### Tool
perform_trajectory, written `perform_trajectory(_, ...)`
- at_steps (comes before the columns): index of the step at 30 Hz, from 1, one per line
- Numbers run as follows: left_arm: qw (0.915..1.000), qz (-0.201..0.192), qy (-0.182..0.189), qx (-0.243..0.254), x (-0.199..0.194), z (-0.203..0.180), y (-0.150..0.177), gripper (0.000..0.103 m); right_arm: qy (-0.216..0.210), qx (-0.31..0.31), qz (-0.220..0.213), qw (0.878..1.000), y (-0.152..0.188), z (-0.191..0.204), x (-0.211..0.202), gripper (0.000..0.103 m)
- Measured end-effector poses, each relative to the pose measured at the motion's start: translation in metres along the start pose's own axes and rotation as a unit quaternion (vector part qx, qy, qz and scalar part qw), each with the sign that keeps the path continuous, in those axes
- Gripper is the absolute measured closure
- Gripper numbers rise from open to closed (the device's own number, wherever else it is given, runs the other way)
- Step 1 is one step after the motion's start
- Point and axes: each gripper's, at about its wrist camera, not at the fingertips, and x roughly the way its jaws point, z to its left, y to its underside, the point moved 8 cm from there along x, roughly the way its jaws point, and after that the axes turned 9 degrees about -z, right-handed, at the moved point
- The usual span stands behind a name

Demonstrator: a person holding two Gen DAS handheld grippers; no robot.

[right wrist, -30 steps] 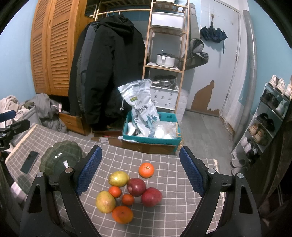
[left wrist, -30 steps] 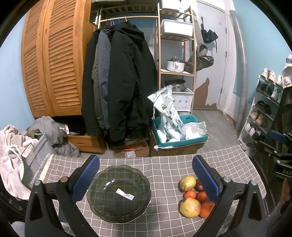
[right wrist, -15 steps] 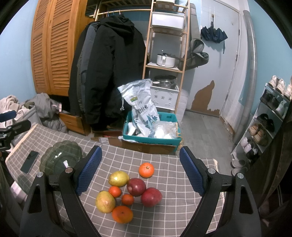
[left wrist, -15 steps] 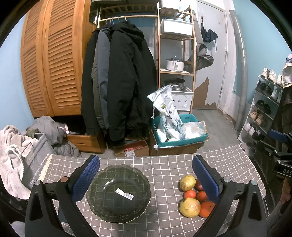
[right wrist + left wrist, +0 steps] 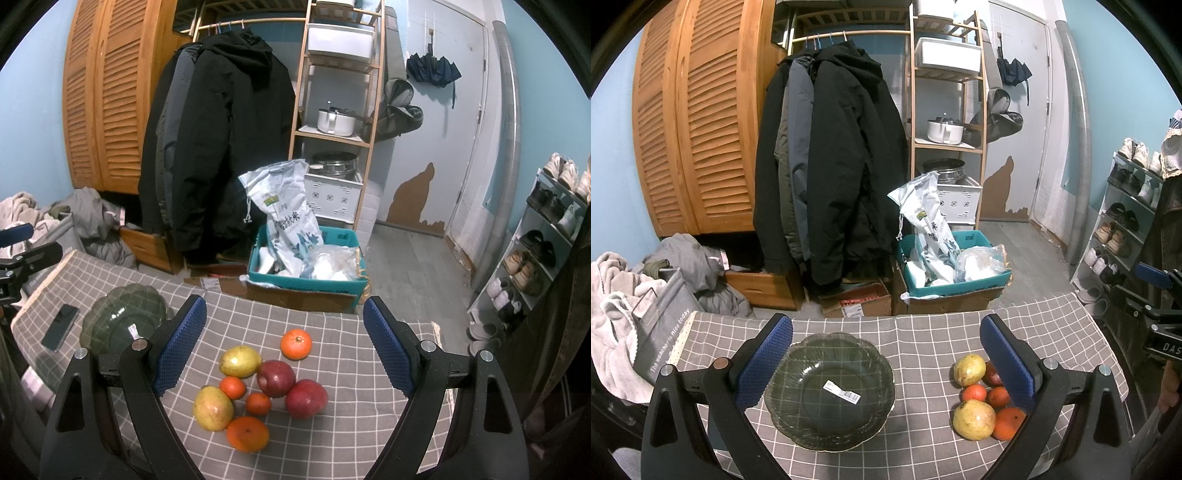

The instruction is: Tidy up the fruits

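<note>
A dark glass bowl with a white label inside sits on the checked tablecloth, between my open, empty left gripper's fingers; it also shows in the right wrist view. A cluster of fruit lies to its right: two yellow-green pears, two red apples, small oranges and a larger orange. One orange lies apart at the back. My right gripper is open and empty above the fruit.
A black phone lies on the table left of the bowl. Beyond the table's far edge are a teal box with bags, hanging coats, a wooden shelf and a shoe rack on the right.
</note>
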Motion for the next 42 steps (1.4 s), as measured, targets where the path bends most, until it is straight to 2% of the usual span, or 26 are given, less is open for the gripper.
perform_trajectory(20,1.0,0.002,-0.001,0.0,0.0,0.0,0.0,0.001,0.0,-0.001,0.0,1.0,0.002,-0.001,-0.001,0.018)
perform_trajectory(25,1.0,0.008,0.002,0.005,-0.003,-0.013,0.005,0.001,0.001,-0.002,0.003,1.0,0.003,0.0,0.0,0.018)
perform_trajectory(30,0.9996,0.021,0.006,0.016,0.003,-0.026,0.013,0.001,0.004,-0.002,0.011,1.0,0.008,-0.001,0.004,0.018)
perform_trajectory(42,0.9958,0.079,0.021,0.042,0.033,-0.045,0.048,0.001,0.009,0.01,0.052,0.999,0.033,-0.012,0.018,0.018)
